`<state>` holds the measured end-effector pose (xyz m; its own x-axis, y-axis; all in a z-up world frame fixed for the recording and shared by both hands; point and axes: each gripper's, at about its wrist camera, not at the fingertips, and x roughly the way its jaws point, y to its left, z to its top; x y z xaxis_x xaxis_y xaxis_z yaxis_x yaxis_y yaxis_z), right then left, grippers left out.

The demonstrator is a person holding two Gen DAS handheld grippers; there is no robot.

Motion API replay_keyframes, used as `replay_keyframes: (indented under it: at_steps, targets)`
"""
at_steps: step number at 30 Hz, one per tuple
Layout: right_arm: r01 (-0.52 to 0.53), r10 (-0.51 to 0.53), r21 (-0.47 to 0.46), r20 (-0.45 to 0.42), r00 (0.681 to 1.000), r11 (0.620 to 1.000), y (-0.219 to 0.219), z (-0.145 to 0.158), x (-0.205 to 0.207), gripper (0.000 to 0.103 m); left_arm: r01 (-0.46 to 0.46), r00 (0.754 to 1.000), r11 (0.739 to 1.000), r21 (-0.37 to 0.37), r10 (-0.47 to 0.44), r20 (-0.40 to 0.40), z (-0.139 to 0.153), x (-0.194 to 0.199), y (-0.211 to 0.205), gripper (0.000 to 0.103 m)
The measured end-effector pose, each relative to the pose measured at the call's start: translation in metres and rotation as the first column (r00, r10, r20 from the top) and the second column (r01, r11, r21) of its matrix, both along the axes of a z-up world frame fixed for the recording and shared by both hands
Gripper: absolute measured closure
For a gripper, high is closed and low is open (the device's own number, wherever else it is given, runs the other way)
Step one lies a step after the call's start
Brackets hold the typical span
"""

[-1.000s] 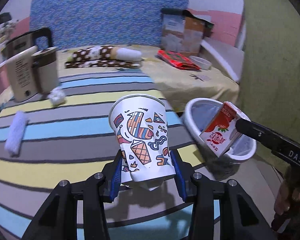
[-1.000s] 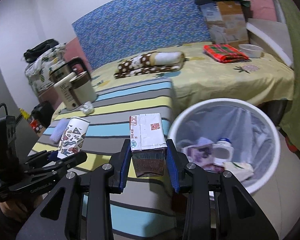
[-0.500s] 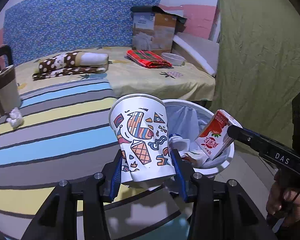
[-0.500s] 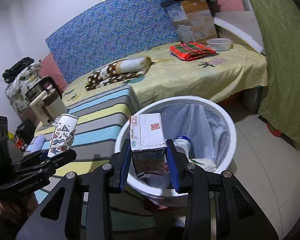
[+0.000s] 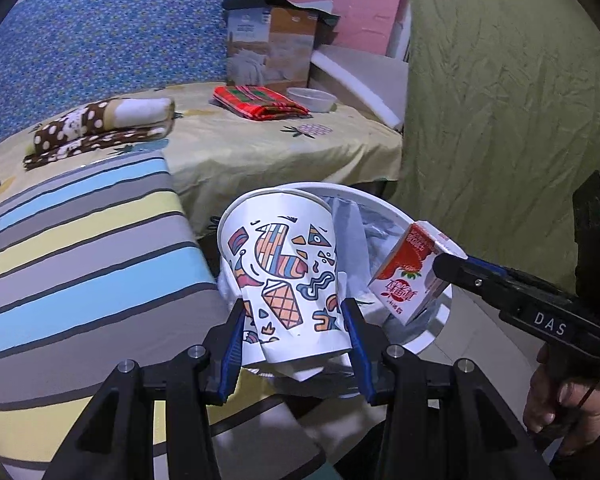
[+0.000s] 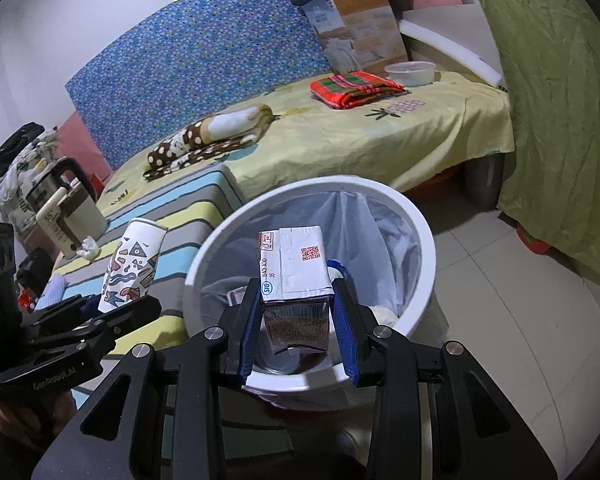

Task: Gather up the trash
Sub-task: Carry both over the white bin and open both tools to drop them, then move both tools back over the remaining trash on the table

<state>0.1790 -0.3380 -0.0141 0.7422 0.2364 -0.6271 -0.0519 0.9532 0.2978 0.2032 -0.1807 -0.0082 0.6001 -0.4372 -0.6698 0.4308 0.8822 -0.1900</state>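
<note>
Left gripper (image 5: 296,332), lower centre of its frame: fingers clamped on patterned paper cup (image 5: 284,276), upright, base crumpled. Right gripper (image 6: 296,320), lower centre: fingers clamped on milk carton (image 6: 294,276), poised over white trash bin (image 6: 420,240) with liner and rubbish inside. Striped mat (image 5: 80,248) at left, yellow bed (image 6: 360,140) behind.

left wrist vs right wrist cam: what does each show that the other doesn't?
Left wrist only: the milk carton's red strawberry face, the hand holding the right gripper, and the paper cup's open rim.

Right wrist only: the kettle on the striped bedding, a crumpled tissue beside it, bags in the corner, the floor tiles, and trash inside the bin.

Both: the white bin, the cup held in the left gripper, the carton held in the right gripper, the polka-dot blanket, the red cloth, the bowl, and the cardboard box.
</note>
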Motion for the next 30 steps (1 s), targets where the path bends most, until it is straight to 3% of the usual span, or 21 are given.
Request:
replay_keyframes:
  at_steps: [13, 16, 19, 30]
  targets:
    - [0.042, -0.042, 0.002, -0.049, 0.998, 0.999, -0.013, -0.009, 0.002, 0.066, 0.076, 0.996, 0.997, -0.021, -0.077, -0.048, -0.015, 0.02, -0.023, 0.056]
    - [0.05, -0.05, 0.002, -0.046, 0.998, 0.999, -0.014, -0.008, 0.0, 0.061, 0.083, 0.995, 0.996, -0.038, -0.085, -0.046, -0.014, 0.018, -0.022, 0.046]
    - [0.055, -0.055, 0.002, -0.034, 0.998, 0.998, -0.015, -0.005, -0.003, 0.051, 0.08, 0.996, 0.995, -0.052, -0.082, -0.036, -0.012, 0.017, -0.021, 0.045]
    - [0.011, -0.011, 0.018, 0.02, 1.0, 1.0, -0.002, 0.01, -0.011, 0.051, 0.015, 1.0, 0.997, -0.079, -0.017, -0.023, 0.001, -0.003, 0.006, 0.045]
